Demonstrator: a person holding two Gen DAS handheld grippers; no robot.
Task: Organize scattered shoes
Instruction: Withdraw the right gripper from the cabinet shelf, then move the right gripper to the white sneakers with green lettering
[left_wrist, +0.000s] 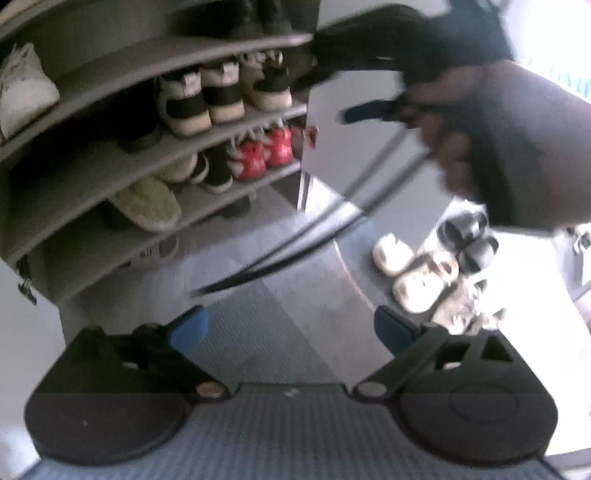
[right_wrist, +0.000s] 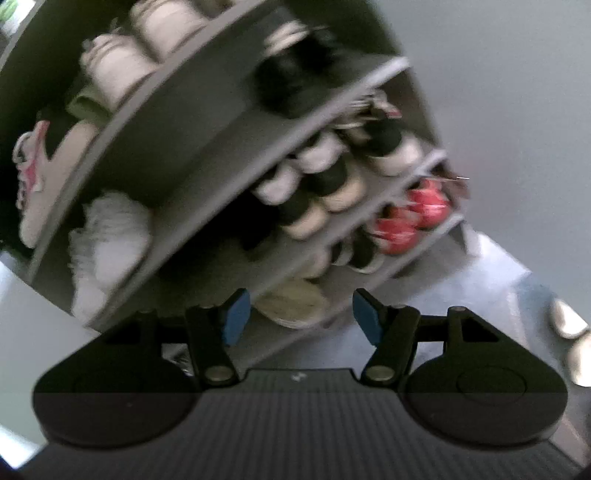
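Grey shoe rack (right_wrist: 207, 147) blurred, both views smeared, left gripper (left_wrist: 291, 328) wide open and empty, right gripper (right_wrist: 301, 317) likewise

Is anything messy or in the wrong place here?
Yes. A jumble of cream and black slippers lies heaped on the floor beside the grey mat, not on the grey shoe rack. On the rack, red sneakers sit neatly in a row. Both grippers, left and right, are open and hold nothing.
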